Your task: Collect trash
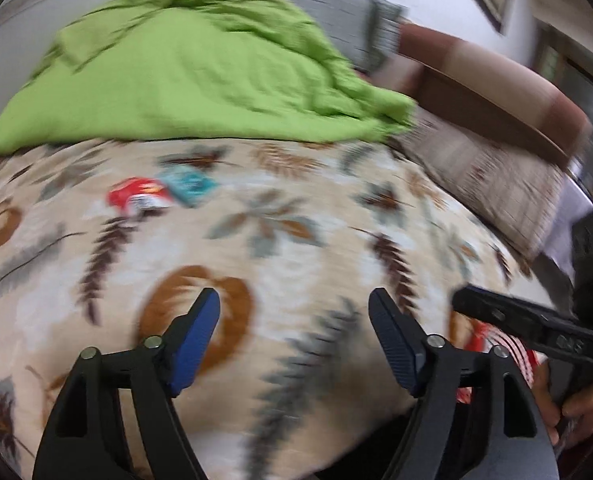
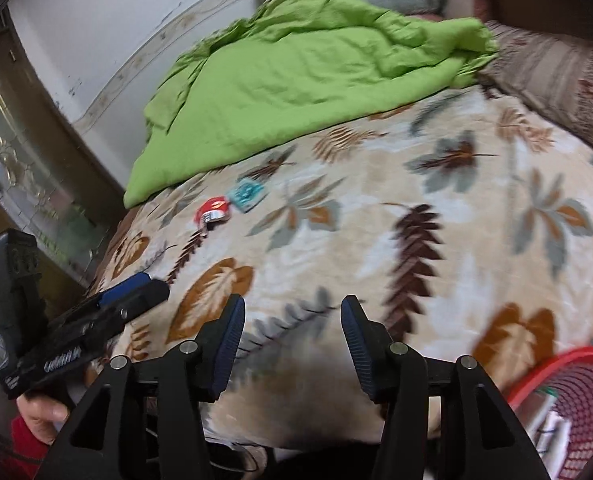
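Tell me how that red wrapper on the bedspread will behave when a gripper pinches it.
The red wrapper looks thin and crumpled, so it will probably flex and feel very light. It lies on the soft bedspread, which may give way beneath it. Its glossy look suggests that it may slip between pads.

Wrappers (image 2: 228, 204) on bed (image 2: 376, 220) — before quilt (image 2: 296, 72)

Bare leaf-print bedspread (image 2: 376, 208) lies open up to the green quilt (image 2: 296, 72); red basket (image 2: 568, 392) crowds the near right edge.
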A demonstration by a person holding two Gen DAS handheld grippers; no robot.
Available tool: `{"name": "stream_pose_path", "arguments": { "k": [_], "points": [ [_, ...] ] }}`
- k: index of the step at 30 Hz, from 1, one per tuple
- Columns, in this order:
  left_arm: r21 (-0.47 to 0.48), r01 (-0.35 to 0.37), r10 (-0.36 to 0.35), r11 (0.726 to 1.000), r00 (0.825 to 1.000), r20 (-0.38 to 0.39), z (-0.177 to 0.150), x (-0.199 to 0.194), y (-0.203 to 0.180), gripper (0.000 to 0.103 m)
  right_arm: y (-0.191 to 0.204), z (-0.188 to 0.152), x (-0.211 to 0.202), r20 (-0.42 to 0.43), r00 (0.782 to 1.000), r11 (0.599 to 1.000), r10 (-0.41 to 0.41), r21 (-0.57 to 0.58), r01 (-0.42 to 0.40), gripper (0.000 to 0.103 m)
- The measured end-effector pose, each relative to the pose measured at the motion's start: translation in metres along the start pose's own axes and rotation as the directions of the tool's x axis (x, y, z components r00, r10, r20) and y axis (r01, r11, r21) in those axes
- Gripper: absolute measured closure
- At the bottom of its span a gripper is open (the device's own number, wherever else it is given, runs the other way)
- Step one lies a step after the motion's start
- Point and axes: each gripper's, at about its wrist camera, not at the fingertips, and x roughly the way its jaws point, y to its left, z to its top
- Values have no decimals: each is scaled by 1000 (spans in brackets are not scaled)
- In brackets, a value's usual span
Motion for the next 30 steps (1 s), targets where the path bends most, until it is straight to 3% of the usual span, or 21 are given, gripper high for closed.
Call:
{"name": "stream_pose_path", "arguments": {
  "k": [3, 5, 10, 15, 23, 26, 28, 30],
  "points": [
    [-126, -39, 38, 991, 999, -11, 10, 12, 50, 27, 16, 4, 20, -19, 999, 999, 31, -15, -31, 49],
    [-225, -26, 22, 974, 1000, -20, 14, 20, 78, 27, 24, 4, 29, -25, 999, 999, 45, -26, -46, 48],
    [-473, 37, -40, 880, 999, 5, 23, 53, 137, 27, 21, 0, 50, -59, 997, 998, 58, -18, -59, 48],
    [-554, 68, -37, 830, 997, 68, 37, 94, 146, 37, 14, 0, 53, -49, 996, 997, 78, 2, -78, 48],
    [-651, 23, 84, 758, 987, 134, 50, 142, 172, 42, 5, 0, 48, -32, 995, 995, 97, 24, -96, 48],
    [-716, 32, 121, 698, 979, 161, 51, 157, 188, 42, 6, 0, 48, -31, 994, 994, 104, 18, -103, 48],
    [-735, 37, 122, 677, 979, 162, 52, 164, 198, 45, 8, 0, 49, -33, 994, 994, 105, 13, -105, 48],
    [-728, 25, 140, 686, 976, 166, 57, 168, 202, 52, 9, 0, 50, -38, 994, 994, 106, 8, -106, 48]
  ]
}}
